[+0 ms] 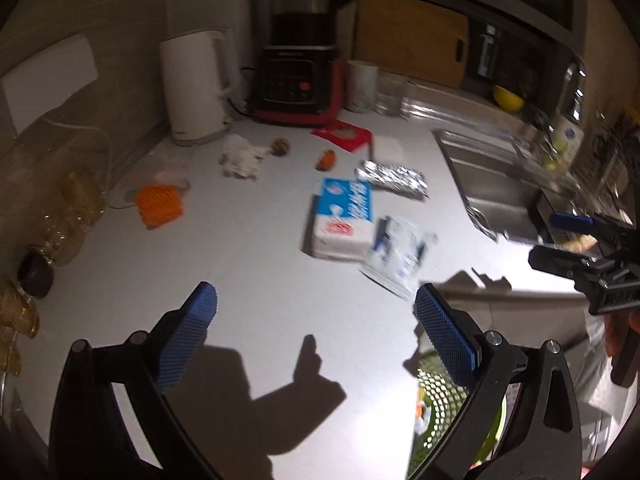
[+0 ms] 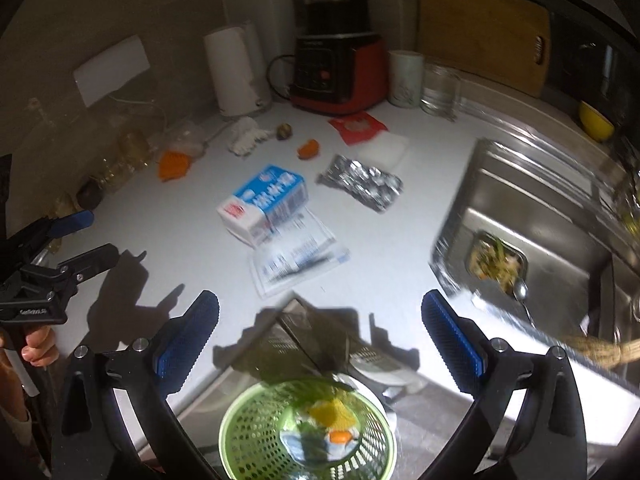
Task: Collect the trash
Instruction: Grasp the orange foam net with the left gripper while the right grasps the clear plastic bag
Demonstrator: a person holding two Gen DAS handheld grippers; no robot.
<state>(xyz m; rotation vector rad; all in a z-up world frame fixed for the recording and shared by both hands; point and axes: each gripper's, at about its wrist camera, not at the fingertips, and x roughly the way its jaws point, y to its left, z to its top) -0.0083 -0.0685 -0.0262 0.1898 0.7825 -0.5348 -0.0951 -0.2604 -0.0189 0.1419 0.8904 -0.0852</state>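
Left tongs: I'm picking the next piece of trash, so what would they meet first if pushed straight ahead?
Probably the blue-and-white carton, lying on the counter ahead of the open left tongs; the printed wrapper lies beside it. Depth is uncertain.

Left wrist view: above table (image 1: 260, 280), facing 12 o'clock wall. Right wrist view: same heading, over green basket (image 2: 248, 432). Shared: milk carton (image 1: 344, 216), sink (image 2: 540, 216).
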